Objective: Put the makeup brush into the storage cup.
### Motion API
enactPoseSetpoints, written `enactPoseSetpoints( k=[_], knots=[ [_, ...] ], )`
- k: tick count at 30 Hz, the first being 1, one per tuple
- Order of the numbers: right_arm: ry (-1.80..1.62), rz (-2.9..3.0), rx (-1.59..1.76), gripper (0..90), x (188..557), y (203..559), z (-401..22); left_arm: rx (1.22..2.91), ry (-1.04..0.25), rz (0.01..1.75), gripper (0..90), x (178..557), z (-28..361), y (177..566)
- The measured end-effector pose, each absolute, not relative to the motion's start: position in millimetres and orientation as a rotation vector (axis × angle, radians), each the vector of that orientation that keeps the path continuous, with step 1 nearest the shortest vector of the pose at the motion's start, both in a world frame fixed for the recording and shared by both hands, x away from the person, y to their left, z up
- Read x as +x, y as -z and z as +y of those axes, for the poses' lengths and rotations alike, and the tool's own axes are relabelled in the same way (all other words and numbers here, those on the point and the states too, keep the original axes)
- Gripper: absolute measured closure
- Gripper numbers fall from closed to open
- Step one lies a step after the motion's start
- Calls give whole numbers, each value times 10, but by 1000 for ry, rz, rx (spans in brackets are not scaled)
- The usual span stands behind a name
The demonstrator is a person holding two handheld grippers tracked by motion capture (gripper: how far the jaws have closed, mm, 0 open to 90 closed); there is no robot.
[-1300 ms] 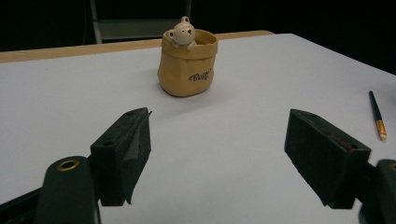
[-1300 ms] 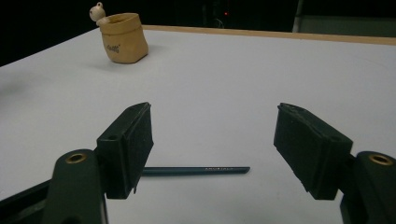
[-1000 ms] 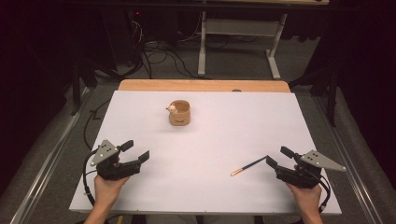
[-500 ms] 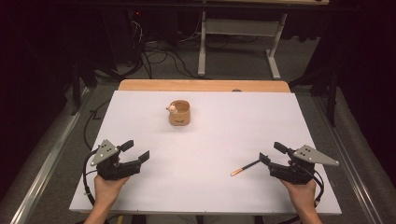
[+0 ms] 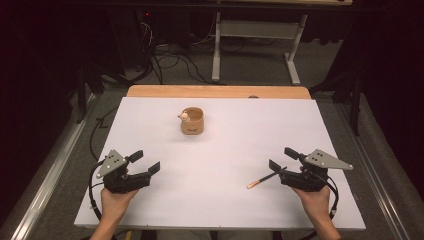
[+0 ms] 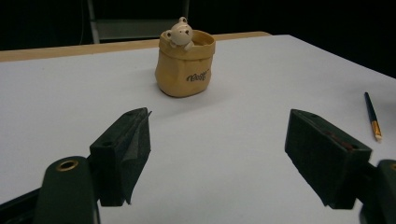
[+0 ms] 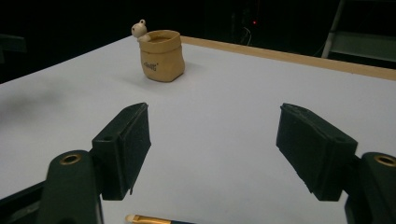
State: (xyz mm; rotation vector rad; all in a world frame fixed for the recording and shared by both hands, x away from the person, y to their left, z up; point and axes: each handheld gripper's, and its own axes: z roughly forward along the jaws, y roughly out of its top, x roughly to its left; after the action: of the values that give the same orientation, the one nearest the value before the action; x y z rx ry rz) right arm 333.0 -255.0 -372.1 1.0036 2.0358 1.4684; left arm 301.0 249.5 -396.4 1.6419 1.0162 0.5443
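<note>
Slim dark brush (image 5: 265,178) with orange-gold tip, lying flat on white table (image 5: 225,200), near right front edge.

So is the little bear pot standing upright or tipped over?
Upright: the pot sits on its base on the table, mouth up, bear at its rim.

The only writing is a short dark word in looping script on the front of the tan sack-shaped pot (image 6: 185,64), seen again on its side (image 7: 161,56), but too small and blurred to read.
</note>
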Motion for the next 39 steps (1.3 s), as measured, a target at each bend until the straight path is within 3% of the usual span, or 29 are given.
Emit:
enactPoseSetpoints(
  k=[39],
  knots=[
    [-1427, 2113, 1020, 272, 3639, 3643, -2102, 1631, -517, 1008, 225, 3024, 2495, 3962]
  ],
)
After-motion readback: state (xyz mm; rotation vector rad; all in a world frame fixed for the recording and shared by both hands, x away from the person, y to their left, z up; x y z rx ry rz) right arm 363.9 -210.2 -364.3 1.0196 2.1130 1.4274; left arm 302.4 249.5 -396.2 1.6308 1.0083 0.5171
